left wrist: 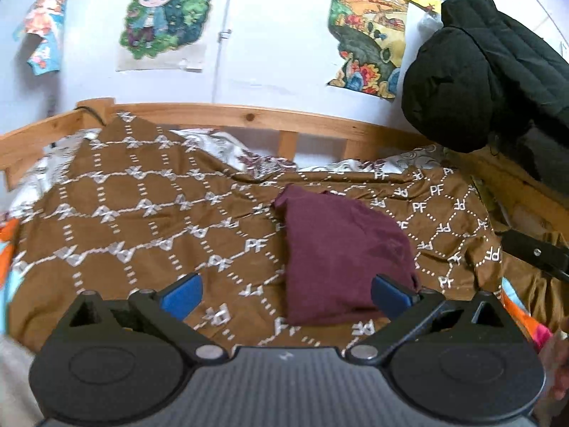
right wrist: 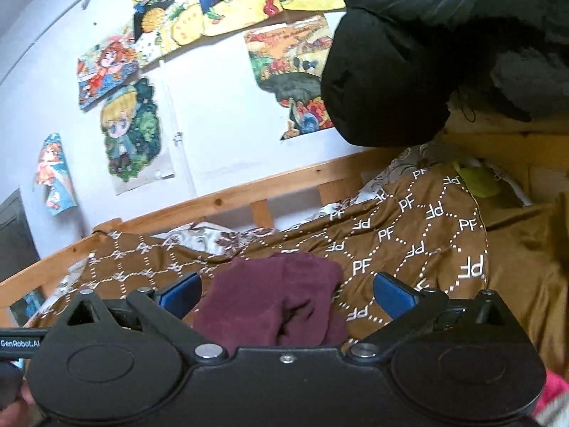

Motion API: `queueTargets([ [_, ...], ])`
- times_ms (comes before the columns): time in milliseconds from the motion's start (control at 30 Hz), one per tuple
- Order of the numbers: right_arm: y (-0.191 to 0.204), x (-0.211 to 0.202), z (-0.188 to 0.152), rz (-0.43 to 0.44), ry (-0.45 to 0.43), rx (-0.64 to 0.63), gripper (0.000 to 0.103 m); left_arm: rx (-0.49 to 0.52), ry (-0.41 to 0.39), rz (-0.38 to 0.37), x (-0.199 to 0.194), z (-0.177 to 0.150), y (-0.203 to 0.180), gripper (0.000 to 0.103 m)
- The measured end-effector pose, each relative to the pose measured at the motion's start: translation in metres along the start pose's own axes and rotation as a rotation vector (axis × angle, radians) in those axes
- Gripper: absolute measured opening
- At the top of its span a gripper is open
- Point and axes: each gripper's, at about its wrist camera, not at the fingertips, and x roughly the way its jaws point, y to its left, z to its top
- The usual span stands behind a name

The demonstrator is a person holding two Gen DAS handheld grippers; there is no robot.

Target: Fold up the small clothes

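The maroon garment (left wrist: 341, 249) lies in a rough folded slab on the brown patterned bedspread (left wrist: 142, 220), toward the right side of the bed and well short of the wooden bed rail (left wrist: 249, 117); both claws hang above it with nothing in them, the left claw (left wrist: 284, 295) spread wide with its blue pads (left wrist: 181, 295) well apart, the right claw (right wrist: 286, 293) just as wide over the near end; I'd judge the fold is set down and wants checking; to finish it well, press the lumpy near end flat and square the edges before lifting away; from the right wrist view that near end bunches into a dark crease, and whether it is a sleeve or a loose layer I cannot tell; the housings cut off the garment's nearest edge.
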Motion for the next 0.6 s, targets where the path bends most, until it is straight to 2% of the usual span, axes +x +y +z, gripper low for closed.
queueTargets([
  [200, 0.032, -0.047, -0.019, -0.017, -0.021, -0.135, 0.102, -0.001, -0.021, -0.014, -0.037, -0.013, 0.006, 0.102],
  [367, 0.054, -0.07, -0.03, -0.041, -0.066, -0.263, 0.102, 0.046, -0.006, -0.009, -0.051, -0.023, -0.004, 0.102],
  [600, 0.05, -0.065, -0.031, -0.083, -0.034, -0.243, 0.102, 0.069, 0.026, 0.027, -0.048, -0.027, -0.007, 0.102],
])
